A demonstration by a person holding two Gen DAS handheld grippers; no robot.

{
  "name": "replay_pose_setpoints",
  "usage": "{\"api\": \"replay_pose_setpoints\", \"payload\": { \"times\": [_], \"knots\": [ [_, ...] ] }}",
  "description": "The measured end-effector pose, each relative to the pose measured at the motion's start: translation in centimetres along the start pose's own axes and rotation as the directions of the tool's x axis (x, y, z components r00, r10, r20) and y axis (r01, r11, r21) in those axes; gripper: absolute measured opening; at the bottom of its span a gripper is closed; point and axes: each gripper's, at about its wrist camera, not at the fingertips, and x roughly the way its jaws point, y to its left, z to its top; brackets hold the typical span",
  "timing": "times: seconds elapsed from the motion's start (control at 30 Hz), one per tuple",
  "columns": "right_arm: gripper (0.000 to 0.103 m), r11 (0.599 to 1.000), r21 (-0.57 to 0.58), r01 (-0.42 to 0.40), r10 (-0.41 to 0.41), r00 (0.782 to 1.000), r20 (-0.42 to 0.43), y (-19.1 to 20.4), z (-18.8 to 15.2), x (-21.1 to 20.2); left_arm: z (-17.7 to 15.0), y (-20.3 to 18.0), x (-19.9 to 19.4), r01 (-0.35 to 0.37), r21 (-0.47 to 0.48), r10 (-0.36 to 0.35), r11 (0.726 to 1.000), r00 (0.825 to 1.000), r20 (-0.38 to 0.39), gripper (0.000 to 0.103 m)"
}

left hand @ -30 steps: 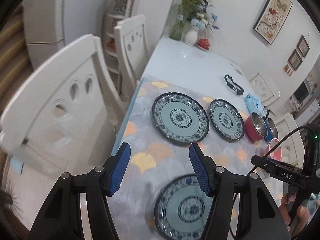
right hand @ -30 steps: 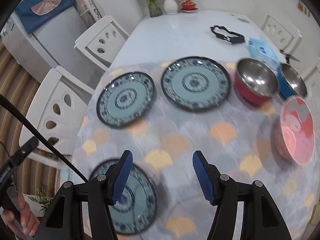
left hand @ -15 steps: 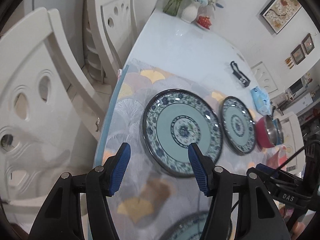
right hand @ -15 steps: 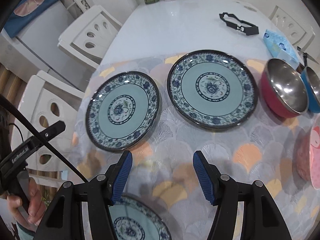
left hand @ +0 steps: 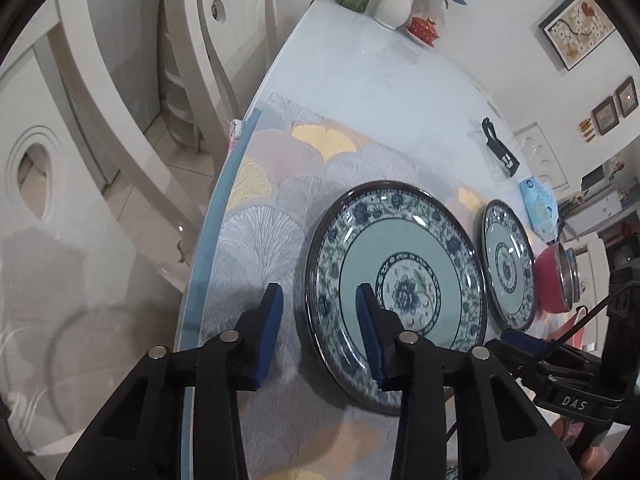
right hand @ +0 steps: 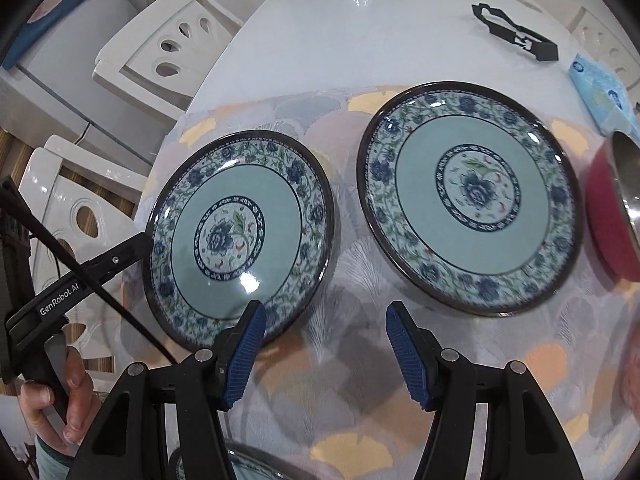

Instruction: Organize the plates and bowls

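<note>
Two blue-green patterned plates lie side by side on the placemat. In the left wrist view my left gripper (left hand: 318, 324) is open, its jaws straddling the near rim of the left plate (left hand: 396, 288); the second plate (left hand: 508, 268) and a red steel bowl (left hand: 554, 284) lie beyond. In the right wrist view my right gripper (right hand: 322, 336) is open and empty, just in front of the gap between the left plate (right hand: 240, 236) and the right plate (right hand: 468, 196). The left gripper (right hand: 132, 248) reaches the left plate's rim there. A third plate's rim (right hand: 248, 464) shows at the bottom.
The red bowl (right hand: 612, 216) sits at the right edge. A black clip (right hand: 516, 42) and a blue tissue pack (right hand: 600, 92) lie on the white table (right hand: 360, 40) beyond. White chairs (left hand: 100, 160) stand along the left edge. A vase and red dish (left hand: 424, 28) are at the far end.
Both grippers have moved forward and lower toward the two far plates. The left gripper now straddles the left plate's rim. The near third plate has dropped almost out of view.
</note>
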Motion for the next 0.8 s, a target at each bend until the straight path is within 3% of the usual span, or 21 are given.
{"api": "replay_pose_setpoints", "payload": {
  "times": [0.17, 0.33, 0.57, 0.8],
  "knots": [
    [0.061, 1.0, 0.001, -0.007, 0.007, 1.0, -0.013, 0.0, 0.6, 1.0, 0.2, 0.5, 0.9, 0.032, -0.016, -0.032, 0.999, 0.999, -0.01, 0.03],
    [0.051, 1.0, 0.005, -0.021, 0.021, 1.0, -0.023, 0.2, 1.1, 2.1, 0.5, 0.7, 1.4, 0.043, -0.005, -0.043, 0.999, 0.999, -0.009, 0.03],
    [0.051, 1.0, -0.01, 0.008, -0.008, 1.0, -0.001, 0.7, 1.6, 2.8, 0.7, 0.9, 1.9, 0.051, 0.005, -0.051, 0.999, 0.999, -0.001, 0.03],
    [0.051, 0.997, -0.06, 0.038, -0.037, 0.999, 0.015, 1.7, 1.5, 2.8, 0.5, -0.6, 1.9, 0.032, 0.073, -0.032, 0.997, 0.999, 0.001, 0.03]
  ]
}}
